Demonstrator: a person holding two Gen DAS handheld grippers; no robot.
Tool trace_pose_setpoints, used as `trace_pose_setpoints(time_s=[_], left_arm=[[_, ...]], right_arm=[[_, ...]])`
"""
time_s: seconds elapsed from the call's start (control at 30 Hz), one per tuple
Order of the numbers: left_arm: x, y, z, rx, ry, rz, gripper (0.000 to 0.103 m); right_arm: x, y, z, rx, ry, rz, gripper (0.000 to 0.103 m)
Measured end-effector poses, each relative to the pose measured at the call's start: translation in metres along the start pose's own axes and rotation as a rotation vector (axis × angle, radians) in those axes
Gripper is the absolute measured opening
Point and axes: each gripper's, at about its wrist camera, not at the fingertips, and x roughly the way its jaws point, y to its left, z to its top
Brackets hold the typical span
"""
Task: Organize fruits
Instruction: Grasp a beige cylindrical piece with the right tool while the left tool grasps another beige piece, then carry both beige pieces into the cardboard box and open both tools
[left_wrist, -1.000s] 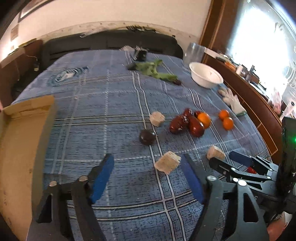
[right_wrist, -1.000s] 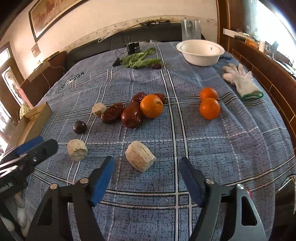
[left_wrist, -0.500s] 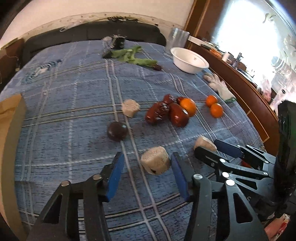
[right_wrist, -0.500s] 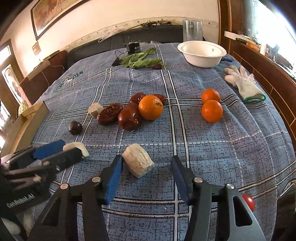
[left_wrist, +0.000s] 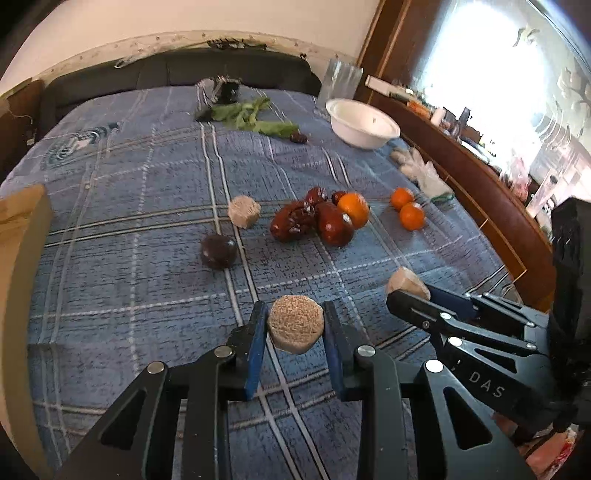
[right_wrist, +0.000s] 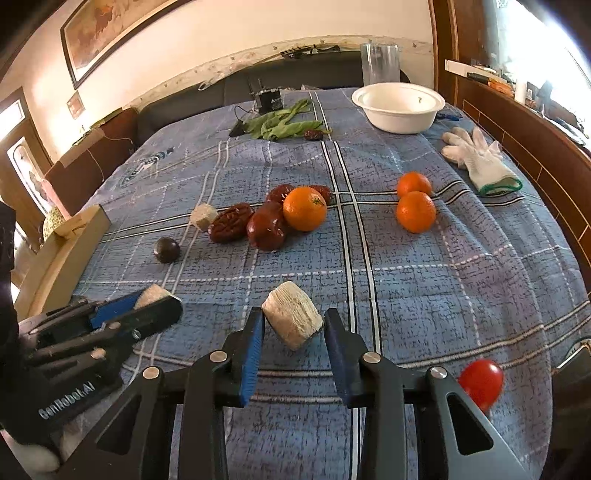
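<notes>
Left gripper jaws are closing against a grainy, round-faced beige chunk; right gripper jaws are closing against a ridged, pale cylindrical chunk.

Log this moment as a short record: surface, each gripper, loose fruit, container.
surface: blue checked cloth
left gripper: jaws closing, tan chunk between the blue pads, both pads at its sides
right gripper: jaws closing, pale chunk between the pads, right pad touching it
loose fruit: three oranges, one beside the dark red fruits, two apart; dark round fruit; red tomato
container: white bowl, at the far side, nothing visible inside
</notes>
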Motion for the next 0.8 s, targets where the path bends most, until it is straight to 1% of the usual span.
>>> trace_pose_setpoints(time_s=[0.1, 0.27, 0.4, 0.47, 0.53, 0.6, 0.67, 0.7, 0.8], left_arm=[[-0.026, 0.004, 0.001, -0.023, -0.047, -0.003, 0.028], [-0.085, 0.019, -0.001, -0.079, -0.148, -0.013, 0.028], [-0.144, 0.033, -0.004, -0.138, -0.242, -0.045, 0.028], [-0.172, 0.039, -0.007, -0.152, -0.283, -0.048, 0.028], [-0.204, 0.046, -0.009, -0.161, -0.332, -0.045, 0.028], [-0.236, 0.055, -0.008, -0.161, -0.377, -0.008, 0.028], [-0.254, 0.064, -0.005, -0.155, -0.398, 0.029, 0.028], [-0.265, 0.074, 0.001, -0.152, -0.405, 0.062, 0.028], [-0.277, 0.098, 0.017, -0.146, -0.392, 0.122, 0.028]], right_arm=[[-0.012, 0.004, -0.001, -0.005, -0.017, 0.008, 0.036], [-0.041, 0.019, 0.0, -0.016, -0.059, 0.063, 0.036], [-0.077, 0.042, 0.001, -0.052, -0.108, 0.126, 0.036], [-0.094, 0.054, 0.001, -0.075, -0.134, 0.148, 0.036], [-0.118, 0.071, 0.004, -0.108, -0.173, 0.187, 0.036], [-0.136, 0.085, 0.007, -0.134, -0.206, 0.221, 0.036], [-0.152, 0.103, 0.014, -0.162, -0.237, 0.265, 0.036], [-0.159, 0.116, 0.022, -0.18, -0.248, 0.301, 0.036], [-0.166, 0.147, 0.043, -0.217, -0.251, 0.38, 0.037]])
